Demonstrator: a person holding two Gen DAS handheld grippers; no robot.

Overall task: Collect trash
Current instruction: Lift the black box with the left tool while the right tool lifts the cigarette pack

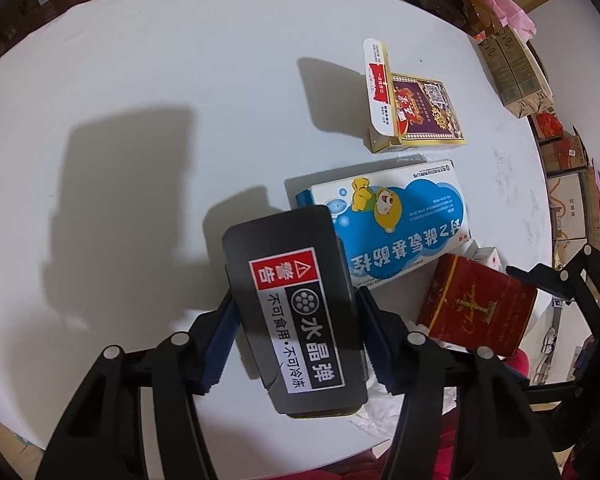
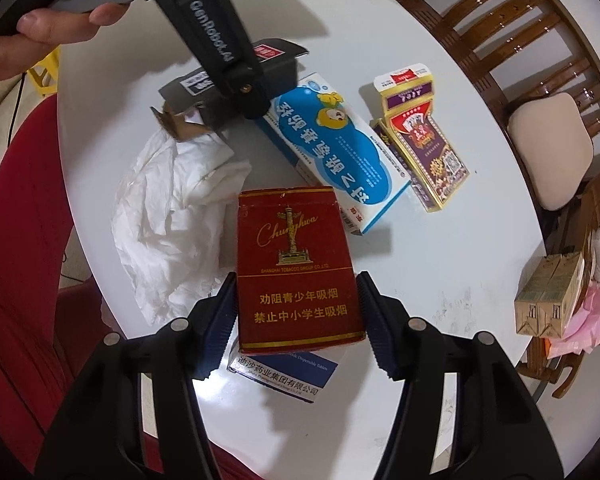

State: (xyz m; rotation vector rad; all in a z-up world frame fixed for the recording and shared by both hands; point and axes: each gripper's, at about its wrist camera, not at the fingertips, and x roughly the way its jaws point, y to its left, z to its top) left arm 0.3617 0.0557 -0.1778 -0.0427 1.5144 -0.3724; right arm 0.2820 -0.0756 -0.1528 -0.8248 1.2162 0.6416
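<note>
On the white table [image 1: 140,80], five boxes: left claw [image 1: 296,320] clamps the black box [image 1: 296,312], right claw [image 2: 298,308] the red box [image 2: 296,268].

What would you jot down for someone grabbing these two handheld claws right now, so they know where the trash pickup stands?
Left gripper: shut on the black box with the red warning label, lifted above the table.
Right gripper: shut on the red Chunghwa cigarette pack.
Still on the white round table: blue-and-white medicine box with a cartoon bear, purple-and-gold box with its flap open, crumpled white tissue, small white-and-blue medicine box under the red pack.
Done: two items gripped.
Left: drop both, then collect the other four. No bin is visible in either view.
</note>
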